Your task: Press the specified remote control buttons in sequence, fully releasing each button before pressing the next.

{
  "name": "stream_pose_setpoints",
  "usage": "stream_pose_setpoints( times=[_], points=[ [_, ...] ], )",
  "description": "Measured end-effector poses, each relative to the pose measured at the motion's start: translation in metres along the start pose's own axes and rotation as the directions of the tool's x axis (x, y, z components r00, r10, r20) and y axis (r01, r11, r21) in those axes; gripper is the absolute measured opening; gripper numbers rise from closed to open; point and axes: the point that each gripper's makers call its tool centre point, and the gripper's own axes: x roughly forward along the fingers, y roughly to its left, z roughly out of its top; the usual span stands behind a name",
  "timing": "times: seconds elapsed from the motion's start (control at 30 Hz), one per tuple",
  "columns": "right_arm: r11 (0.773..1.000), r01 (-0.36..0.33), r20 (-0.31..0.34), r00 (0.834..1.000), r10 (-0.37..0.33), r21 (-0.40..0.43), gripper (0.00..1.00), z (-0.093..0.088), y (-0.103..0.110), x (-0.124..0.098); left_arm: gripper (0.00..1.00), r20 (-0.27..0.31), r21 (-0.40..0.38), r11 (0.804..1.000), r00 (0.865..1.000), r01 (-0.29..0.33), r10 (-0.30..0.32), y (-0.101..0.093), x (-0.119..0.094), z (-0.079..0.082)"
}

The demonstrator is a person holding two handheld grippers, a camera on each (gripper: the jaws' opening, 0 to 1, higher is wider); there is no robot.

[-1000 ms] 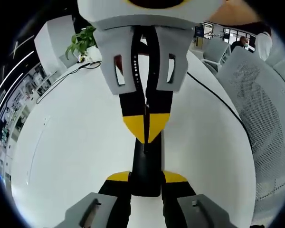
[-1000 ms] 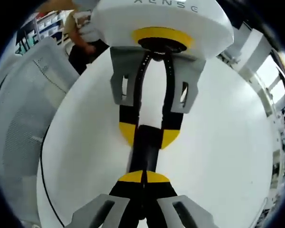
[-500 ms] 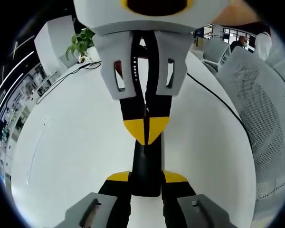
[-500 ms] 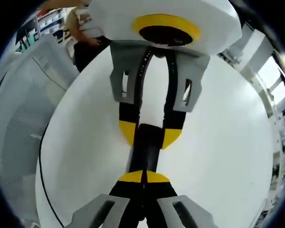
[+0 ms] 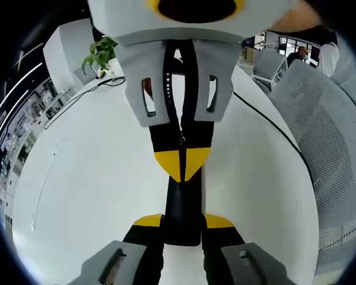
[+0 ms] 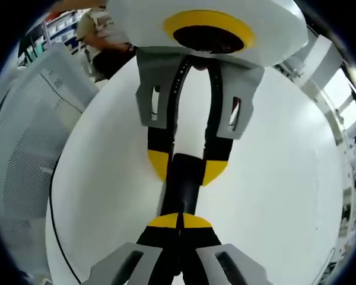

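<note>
A black remote control [image 5: 183, 211] lies on a white counter [image 5: 89, 178], held end to end between two hand-held grippers that face each other.

In the left gripper view, the left hand-held gripper [image 5: 183, 222] rises from the bottom edge, its yellow-tipped jaws pinching the near end of the remote control from both sides. The right hand-held gripper [image 5: 181, 166] reaches in from the top, jaws pressed together, their yellow tips meeting in a point on the remote control's top face. A black cable [image 5: 273, 122] runs across the counter past it, a potted plant [image 5: 101, 52] stands at the far edge, and white mesh chairs [image 5: 332, 136] sit beside the counter.

In the right gripper view, the right hand-held gripper [image 6: 179, 221] has its yellow tips together over the remote control [image 6: 183, 190], while the left hand-held gripper [image 6: 186, 169] clamps the far end.
</note>
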Motion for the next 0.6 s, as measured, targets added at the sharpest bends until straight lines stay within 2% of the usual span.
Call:
stream_pose_setpoints(
  times=[0.6],
  points=[
    [1.000, 0.016, -0.003, 1.000, -0.016, 0.014, 0.00, -0.0008, 0.0003, 0.0009, 0.23, -0.001, -0.002, 1.000, 1.000, -0.002, 0.002, 0.0004, 0.0009, -0.0004]
  ],
)
